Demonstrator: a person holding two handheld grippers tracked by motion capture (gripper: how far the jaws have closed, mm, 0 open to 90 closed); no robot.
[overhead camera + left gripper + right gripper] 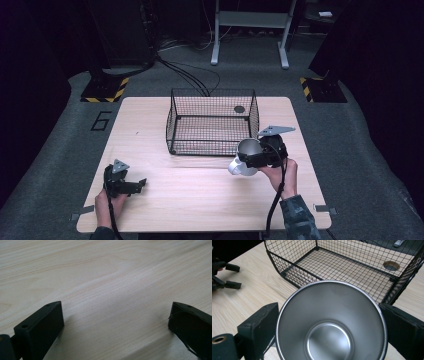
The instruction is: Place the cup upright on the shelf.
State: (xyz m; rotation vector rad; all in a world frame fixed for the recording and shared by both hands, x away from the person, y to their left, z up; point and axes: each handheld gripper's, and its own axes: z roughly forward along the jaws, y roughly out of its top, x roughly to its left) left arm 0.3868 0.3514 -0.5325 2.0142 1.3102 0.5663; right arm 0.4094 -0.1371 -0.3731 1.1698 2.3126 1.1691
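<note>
A: Steel, by the look of it: a bare metal cup (330,322) sits clamped between the jaws of the right gripper (260,152), one pad on each side of its wall, mouth facing the camera.

B: Where on the table (200,200)?

A: Around four o'clock, just beside the near right corner of the black wire basket (212,120), which stands toward twelve and looks empty.

B: And the left gripper (131,186)?

A: At eight o'clock, jaws spread wide over bare wood, gripping nothing.

B: Risks?

A: Smooth round metal on flat pads could twist or slip loose, I'd guess. Lifted too low, the cup might clip the basket's rim.
</note>
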